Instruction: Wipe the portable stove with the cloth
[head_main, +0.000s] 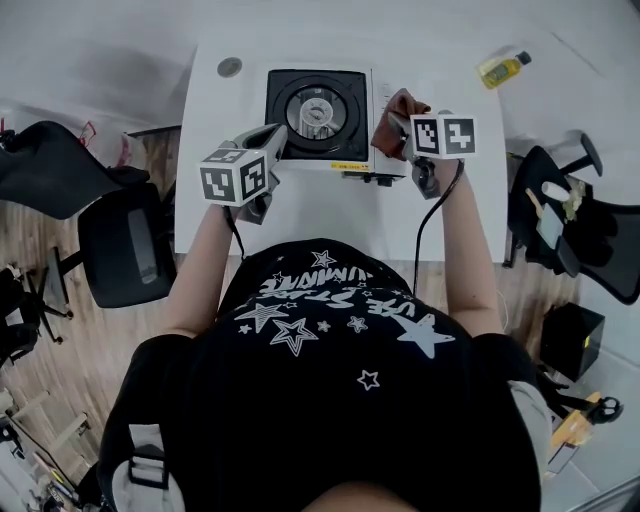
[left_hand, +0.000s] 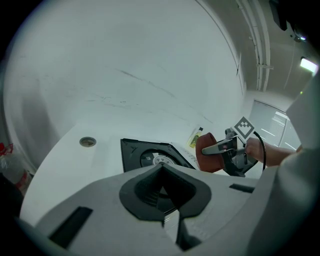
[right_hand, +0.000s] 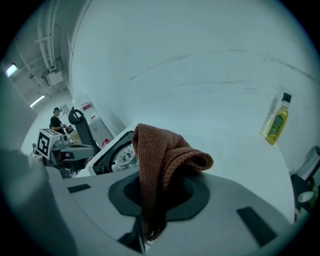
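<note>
White table (head_main: 300, 215) fills the middle, and the portable stove (head_main: 318, 118) is placed on its far part, with a black top and a round burner. Just beside the stove's right edge the brown cloth (head_main: 388, 140) is held up, folded and pinched tight between the jaws of the right gripper (head_main: 404, 124). The left gripper (head_main: 277, 134) is held at the stove's near left corner; its jaws are pressed together and nothing is gripped. Farther right a yellow bottle (head_main: 502, 68) is seen standing. A black chair (head_main: 125, 245) is seen on the wooden floor at the left.
</note>
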